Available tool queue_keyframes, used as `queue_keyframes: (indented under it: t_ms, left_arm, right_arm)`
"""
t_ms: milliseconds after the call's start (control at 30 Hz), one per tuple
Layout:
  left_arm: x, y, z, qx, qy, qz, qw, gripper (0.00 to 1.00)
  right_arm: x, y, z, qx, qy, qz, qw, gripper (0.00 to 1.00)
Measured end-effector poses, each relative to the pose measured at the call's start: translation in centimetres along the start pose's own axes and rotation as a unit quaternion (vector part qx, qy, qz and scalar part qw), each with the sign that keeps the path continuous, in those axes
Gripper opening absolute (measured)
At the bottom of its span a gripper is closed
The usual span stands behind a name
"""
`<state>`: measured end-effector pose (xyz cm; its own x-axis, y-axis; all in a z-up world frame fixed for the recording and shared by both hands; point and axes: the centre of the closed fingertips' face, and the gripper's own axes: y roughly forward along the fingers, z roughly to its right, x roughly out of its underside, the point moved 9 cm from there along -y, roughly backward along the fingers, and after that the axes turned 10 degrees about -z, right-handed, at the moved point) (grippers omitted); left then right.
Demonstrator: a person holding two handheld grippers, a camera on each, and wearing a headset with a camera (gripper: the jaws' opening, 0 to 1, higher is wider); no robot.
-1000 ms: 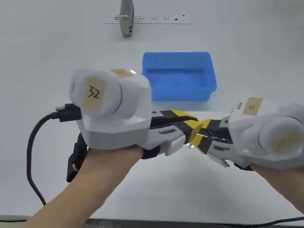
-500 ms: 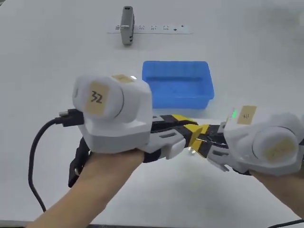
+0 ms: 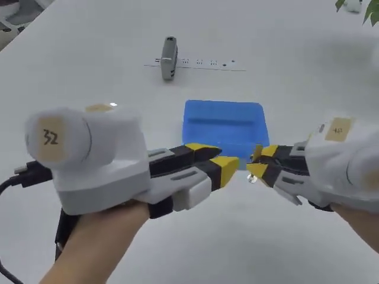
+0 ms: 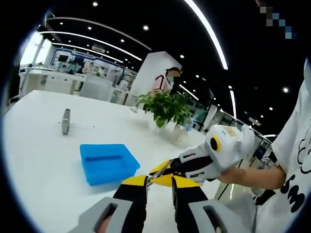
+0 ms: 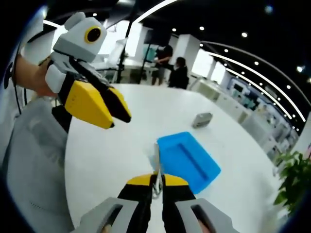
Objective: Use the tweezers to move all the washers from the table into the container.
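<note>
Counter [image 3: 284, 59]: white, wide. Container [image 3: 224, 123]: blue, centre, just far of both grippers. Left gripper [image 3: 222, 160]: jaws apart, pointing right. Right gripper [image 3: 259, 165]: pointing left, jaws clamped on tweezers [image 5: 157, 162], long axis aimed at container's near corner. Washer at tips: cannot tell. Judged next: short reach far, over rim.

- The head view looked forward and down from the table's [image 3: 296, 59] near edge toward its far edge, close above the left gripper [image 3: 228, 161] and the right gripper [image 3: 252, 165].
- The left gripper view sat low over the table and faced along its own jaws at the right gripper, quite near.
- The right gripper view faced back along its jaws (the tweezers [image 5: 156, 167] between them) at the left gripper.
- All three views shared the blue container [image 3: 224, 125] and the grey adapter [image 3: 169, 57] near the far edge.
</note>
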<state>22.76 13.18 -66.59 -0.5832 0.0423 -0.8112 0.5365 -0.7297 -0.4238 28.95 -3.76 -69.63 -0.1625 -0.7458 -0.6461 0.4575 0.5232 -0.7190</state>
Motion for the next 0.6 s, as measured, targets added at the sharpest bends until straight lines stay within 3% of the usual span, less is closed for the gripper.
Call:
queue_keyframes:
  t_ms: [200, 367, 500, 600]
  left_arm:
    - [1.7, -1.4, 0.0, -0.027, -0.014, -0.01, 0.9995, 0.23]
    - [2.6, -2.2, 0.1, -0.045, -0.023, -0.013, 0.9986, 0.26]
    - [3.3, -2.5, -0.1, -0.071, -0.016, -0.023, 0.9971, 0.29]
    - [3.7, -2.7, -0.2, -0.074, -0.024, -0.026, 0.9966, 0.29]
  right_arm:
    - [-1.2, 0.3, 3.3, 0.024, 0.05, 0.039, 0.9977, 0.03]
    - [-1.7, 1.6, 5.6, 0.034, 0.084, 0.064, 0.9938, 0.03]
    - [-1.9, 3.4, 6.7, 0.031, 0.105, 0.069, 0.9915, 0.03]
    - [-1.7, 4.5, 7.0, 0.028, 0.113, 0.069, 0.9908, 0.03]
